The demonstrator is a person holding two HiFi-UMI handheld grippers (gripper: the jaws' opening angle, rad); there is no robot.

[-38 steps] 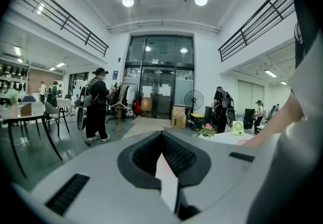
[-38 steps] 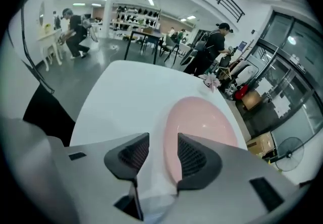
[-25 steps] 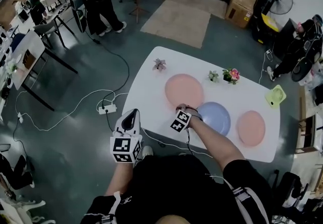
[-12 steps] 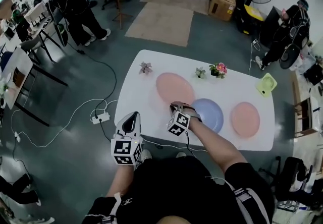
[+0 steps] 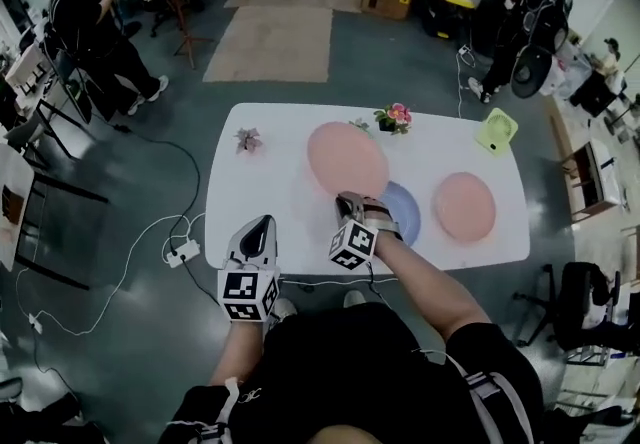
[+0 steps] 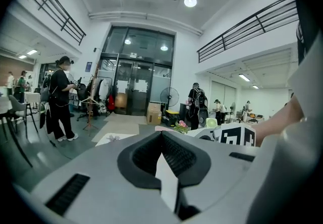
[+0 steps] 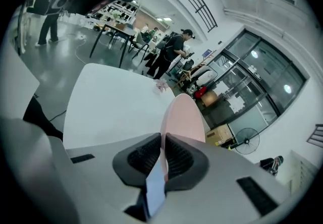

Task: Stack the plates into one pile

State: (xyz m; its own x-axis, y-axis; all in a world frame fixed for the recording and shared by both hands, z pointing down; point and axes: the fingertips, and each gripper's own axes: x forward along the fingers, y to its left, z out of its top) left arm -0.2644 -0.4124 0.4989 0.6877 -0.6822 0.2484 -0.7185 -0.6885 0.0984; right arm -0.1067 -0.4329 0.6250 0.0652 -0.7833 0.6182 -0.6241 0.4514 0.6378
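My right gripper (image 5: 350, 200) is shut on the near rim of the large pink plate (image 5: 345, 157). The plate is lifted off the white table (image 5: 262, 187) and tilted. In the right gripper view the plate (image 7: 184, 117) runs edge-on out from between the pads of that gripper (image 7: 162, 140). A blue plate (image 5: 406, 213) lies just right of the gripper, partly hidden by my hand and the pink plate. A smaller pink plate (image 5: 464, 206) lies further right. My left gripper (image 5: 260, 225) hangs off the table's near left edge, its jaws (image 6: 161, 134) shut with nothing in them.
A flower pot (image 5: 395, 116), a small plant (image 5: 247, 139) and a green object (image 5: 497, 130) stand along the table's far edge. Cables and a power strip (image 5: 180, 252) lie on the floor at the left. People stand far left and far right.
The right gripper has raised the large pink plate off the table and carried it toward the blue plate, which it now partly covers. The left gripper has shifted a little beside the table.
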